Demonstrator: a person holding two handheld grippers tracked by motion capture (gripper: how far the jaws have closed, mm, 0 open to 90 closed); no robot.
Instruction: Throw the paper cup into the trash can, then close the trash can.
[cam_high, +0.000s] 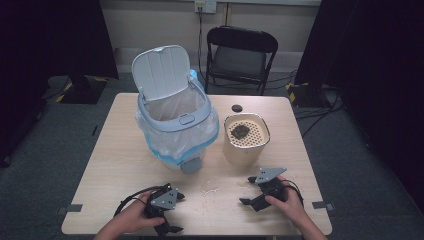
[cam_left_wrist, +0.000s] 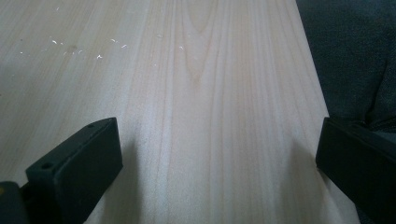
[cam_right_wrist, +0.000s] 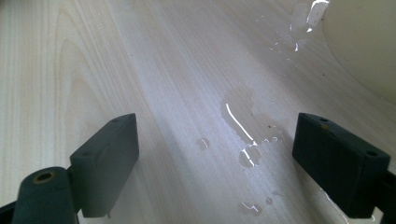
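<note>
Cream-coloured and round, the strainer pot (cam_high: 246, 140) stands on the right half of the bench (cam_high: 115, 165), nearest to the right tongs, with a perforated insert sunk into its top and a dark wet lump (cam_high: 240, 131) lying on that insert. In the right gripper view its pale curved wall (cam_right_wrist: 369, 46) sits at the upper right corner, with small puddles and drops of water (cam_right_wrist: 245, 135) on the wood just in front of it. Those right tongs (cam_high: 248, 190) rest low over the bench near its front edge, held in the person's right hand (cam_high: 287, 202); the jaws stand wide apart with nothing between them but wet wood. Over on the left, the left tongs (cam_high: 176, 212) are also down by the front edge, gripped by the left hand (cam_high: 132, 217), spread wide as well and holding nothing, bare wood grain between them. Between the two tools a scatter of pale crumbs (cam_high: 210, 190) lies on the bench. Just beside the pot, to its left, stands a white-and-blue waste bin (cam_high: 175, 120) lined with a clear bag, its lid (cam_high: 162, 70) tipped up and open. A small dark round cap (cam_high: 236, 108) lies behind the pot, apart from it. Beyond the far edge of the bench stands a black folding chair (cam_high: 240, 55) against the wall.
</note>
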